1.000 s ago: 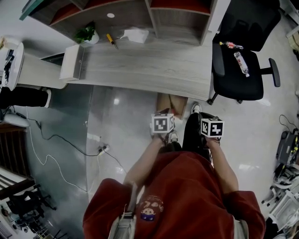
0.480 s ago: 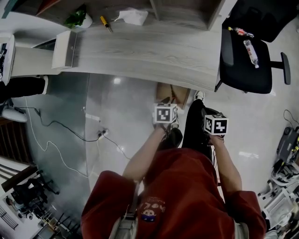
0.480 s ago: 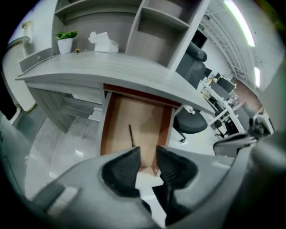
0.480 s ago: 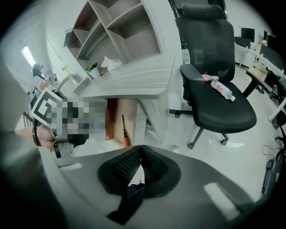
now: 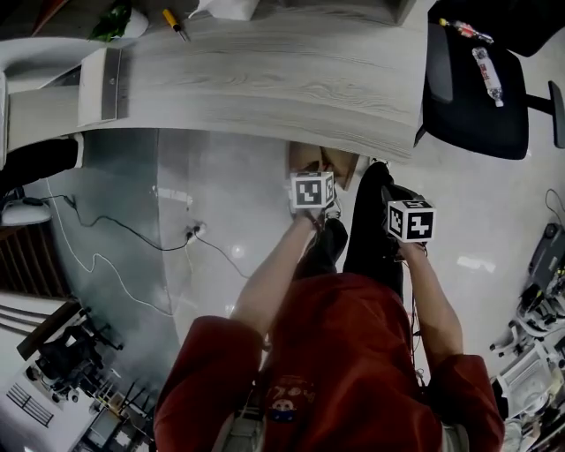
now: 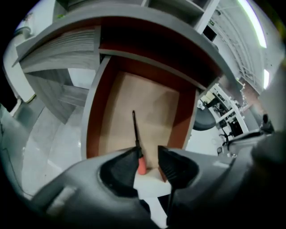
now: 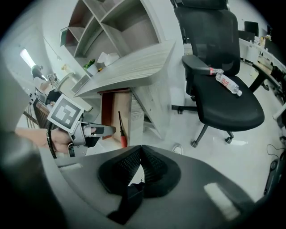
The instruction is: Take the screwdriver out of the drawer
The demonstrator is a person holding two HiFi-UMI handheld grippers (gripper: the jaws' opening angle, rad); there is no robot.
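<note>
A screwdriver [image 6: 135, 133] with a black shaft and a red handle lies lengthwise in the open drawer [image 6: 156, 103] under the desk. My left gripper [image 6: 147, 166] hangs over the drawer's front end. Its jaws are opening, and the red handle shows in the gap between them with the pads not pressing on it. In the right gripper view the left gripper [image 7: 91, 130] is beside the screwdriver [image 7: 120, 130]. My right gripper [image 7: 141, 151] is shut on nothing, held back from the drawer [image 7: 109, 109]. In the head view both marker cubes, left [image 5: 312, 191] and right [image 5: 410, 220], sit near the drawer [image 5: 322, 162].
The pale wood desk [image 5: 265, 79] overhangs the drawer; a yellow-handled screwdriver [image 5: 175, 23] and a plant lie at its back. A black office chair [image 5: 472, 97] with a bottle [image 5: 487, 64] stands to the right. A cable [image 5: 115, 229] trails across the floor on the left.
In the head view the desk has slid toward the top of the picture. Both grippers have come down closer to the drawer under the desk's edge.
</note>
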